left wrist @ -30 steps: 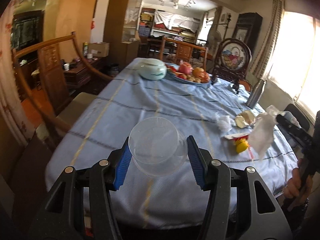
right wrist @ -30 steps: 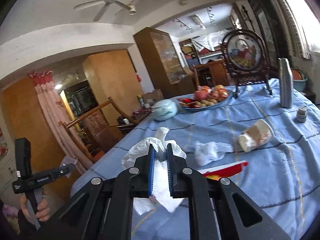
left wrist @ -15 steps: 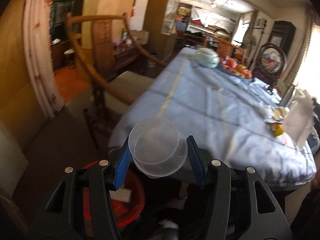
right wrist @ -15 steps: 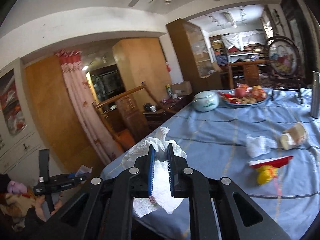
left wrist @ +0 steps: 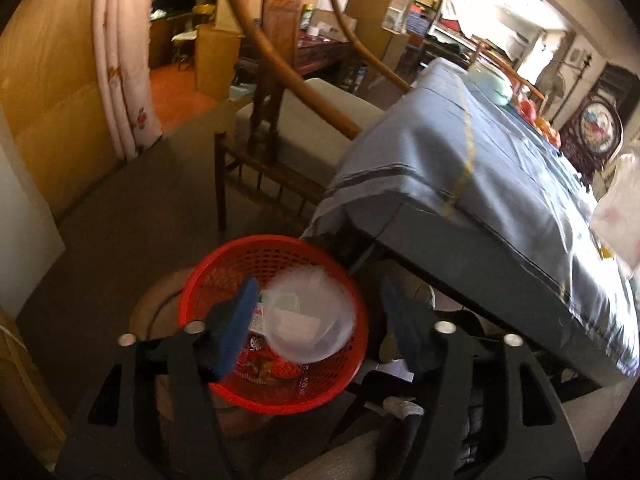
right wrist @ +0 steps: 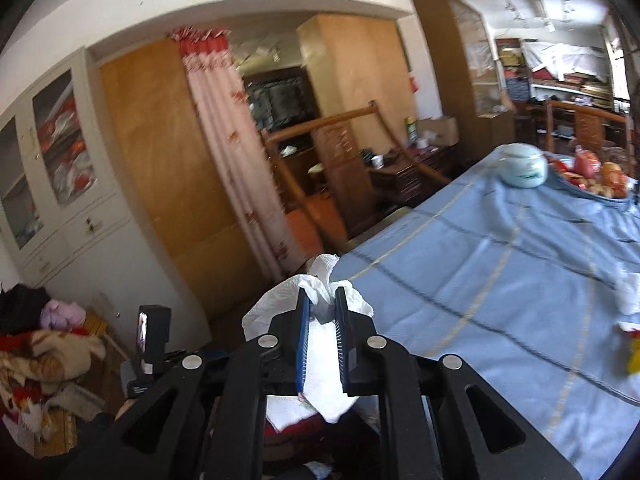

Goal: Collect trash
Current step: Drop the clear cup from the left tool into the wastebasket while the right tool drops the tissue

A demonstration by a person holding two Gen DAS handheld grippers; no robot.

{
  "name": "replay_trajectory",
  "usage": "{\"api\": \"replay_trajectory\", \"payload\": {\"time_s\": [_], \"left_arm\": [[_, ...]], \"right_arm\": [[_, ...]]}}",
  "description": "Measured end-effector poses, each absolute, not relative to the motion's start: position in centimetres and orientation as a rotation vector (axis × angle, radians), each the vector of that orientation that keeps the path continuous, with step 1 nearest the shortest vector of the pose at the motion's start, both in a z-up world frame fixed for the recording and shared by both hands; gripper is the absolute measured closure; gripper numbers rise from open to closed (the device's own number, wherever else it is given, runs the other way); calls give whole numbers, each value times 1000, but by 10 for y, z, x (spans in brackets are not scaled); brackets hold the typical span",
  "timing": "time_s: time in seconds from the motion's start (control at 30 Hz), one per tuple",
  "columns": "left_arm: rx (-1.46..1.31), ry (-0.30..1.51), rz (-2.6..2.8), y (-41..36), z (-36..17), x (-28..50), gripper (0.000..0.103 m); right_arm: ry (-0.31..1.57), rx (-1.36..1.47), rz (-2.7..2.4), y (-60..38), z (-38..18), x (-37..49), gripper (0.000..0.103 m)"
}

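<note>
Your left hand-held gripper points steeply down over the red basket, low centre of the left wrist view. Its jaws are opening; the clear plastic cup sits blurred between the blue pads, neither pad pressing on it, and it overlaps the basket's mouth. Wrappers and paper lie inside the basket.

Your right hand-held gripper points only slightly downward, clenched on a white tissue that bulges above and hangs below the pads, bottom centre of the right wrist view.

View differences: only the left wrist view shows the basket's full rim on the floor, below the worktop's near corner, with a wooden chair above it in frame. Only the right wrist view shows the worktop's blue cloth from above, a pale green lidded bowl upper right, and the left hand-held gripper's handle at lower left.
</note>
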State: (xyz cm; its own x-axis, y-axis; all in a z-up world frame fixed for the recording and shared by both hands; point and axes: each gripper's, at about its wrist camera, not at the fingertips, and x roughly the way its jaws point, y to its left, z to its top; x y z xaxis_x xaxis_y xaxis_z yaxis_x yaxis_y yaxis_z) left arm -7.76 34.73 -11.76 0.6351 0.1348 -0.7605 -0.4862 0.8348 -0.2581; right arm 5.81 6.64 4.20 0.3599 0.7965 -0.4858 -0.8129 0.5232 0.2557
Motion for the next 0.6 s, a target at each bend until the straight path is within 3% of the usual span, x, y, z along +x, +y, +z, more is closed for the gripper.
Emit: {"api": "replay_trajectory", "payload": {"time_s": [0.13, 0.6], "left_arm": [[-504, 776, 400, 361, -116, -89, 23], [-490, 758, 463, 371, -113, -99, 21]], "right_arm": [[634, -63, 1073, 91, 35, 49, 89], [723, -136, 1136, 138, 3, 45, 89]]}}
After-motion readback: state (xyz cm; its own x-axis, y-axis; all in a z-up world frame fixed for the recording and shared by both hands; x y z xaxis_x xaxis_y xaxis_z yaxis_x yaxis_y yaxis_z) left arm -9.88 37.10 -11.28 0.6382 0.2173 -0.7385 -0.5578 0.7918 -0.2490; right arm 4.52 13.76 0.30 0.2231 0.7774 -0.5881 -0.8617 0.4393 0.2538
